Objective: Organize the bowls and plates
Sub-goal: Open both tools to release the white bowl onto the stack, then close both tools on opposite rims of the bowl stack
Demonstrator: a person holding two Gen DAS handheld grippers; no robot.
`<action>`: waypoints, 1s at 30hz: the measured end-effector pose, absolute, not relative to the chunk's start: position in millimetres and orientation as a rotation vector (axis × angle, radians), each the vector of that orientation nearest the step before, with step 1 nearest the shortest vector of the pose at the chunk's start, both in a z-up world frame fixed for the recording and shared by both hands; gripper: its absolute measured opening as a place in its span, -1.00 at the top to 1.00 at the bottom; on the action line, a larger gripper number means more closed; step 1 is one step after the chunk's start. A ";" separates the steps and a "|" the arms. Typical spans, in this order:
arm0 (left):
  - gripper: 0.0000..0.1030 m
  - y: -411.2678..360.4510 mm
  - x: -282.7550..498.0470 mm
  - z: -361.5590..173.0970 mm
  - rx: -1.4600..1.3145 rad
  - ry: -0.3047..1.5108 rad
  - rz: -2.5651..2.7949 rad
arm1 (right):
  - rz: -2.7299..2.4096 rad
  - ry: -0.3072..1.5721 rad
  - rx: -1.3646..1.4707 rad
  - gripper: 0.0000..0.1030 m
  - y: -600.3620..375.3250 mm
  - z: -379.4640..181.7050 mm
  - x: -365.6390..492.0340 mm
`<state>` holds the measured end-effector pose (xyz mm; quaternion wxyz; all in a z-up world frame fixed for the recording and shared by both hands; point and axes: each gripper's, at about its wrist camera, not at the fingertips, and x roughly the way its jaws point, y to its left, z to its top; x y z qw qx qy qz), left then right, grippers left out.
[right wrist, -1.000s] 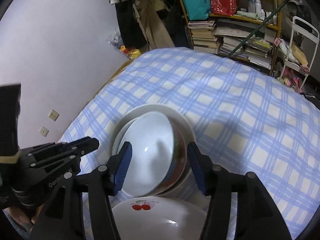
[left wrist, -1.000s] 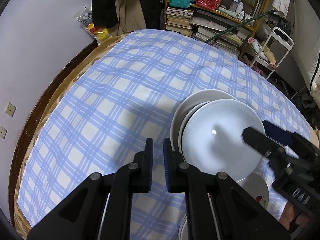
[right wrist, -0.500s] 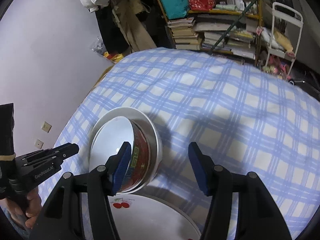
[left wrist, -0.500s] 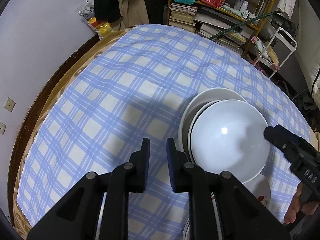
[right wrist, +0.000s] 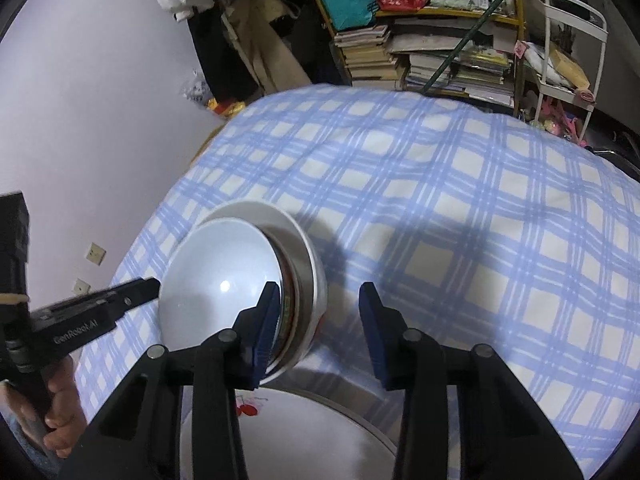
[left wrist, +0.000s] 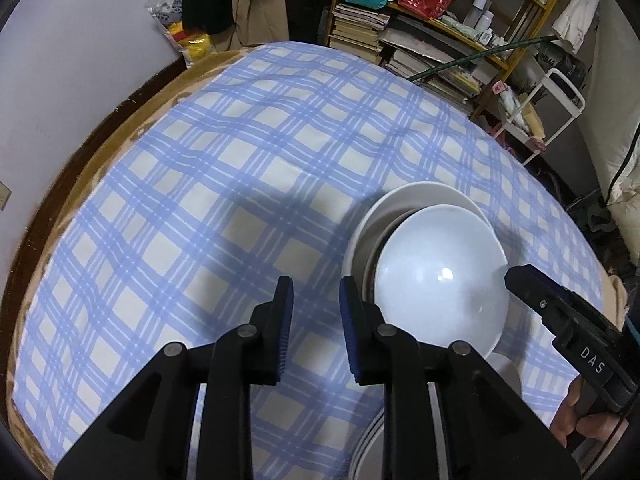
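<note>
A stack of nested ceramic bowls (left wrist: 436,276) is sitting on the tabletop covered with a blue and white checked cloth (left wrist: 224,200). The top one is a plain white glossy bowl (right wrist: 218,280); under it a bowl with a red patterned outer wall (right wrist: 289,312) is showing, and both are lying inside a wider white bowl (right wrist: 308,264). The stack is leaning a little.

In the left wrist view the left claw (left wrist: 316,320) is hovering at about 9 o'clock from the stack. Its jaws have just been opening; they are standing a little apart, with only cloth showing between them. Its right blue pad is very near the rim of the stack; if it touches I cannot tell.

In the right wrist view the right claw (right wrist: 318,324) is standing at about 4 o'clock from the stack. Its jaws have just been closing, but they are gripping nothing.

A flat white plate with a red cherry picture (right wrist: 280,424) is lying at 6 o'clock, under this claw.
</note>
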<state>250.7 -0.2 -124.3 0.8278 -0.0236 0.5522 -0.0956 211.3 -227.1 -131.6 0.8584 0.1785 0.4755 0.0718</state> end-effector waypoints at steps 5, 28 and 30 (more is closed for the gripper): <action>0.55 0.2 253.3 -129.3 -0.066 1.190 -0.203 | 0.128 0.966 0.384 0.44 -227.2 -128.8 209.5; 0.55 14.3 265.5 -148.1 -0.165 1.259 -0.214 | 0.152 1.044 0.486 0.54 -235.3 -154.1 217.9; 0.55 13.0 265.6 -148.1 -0.158 1.258 -0.213 | 0.149 1.045 0.481 0.54 -234.4 -154.5 217.9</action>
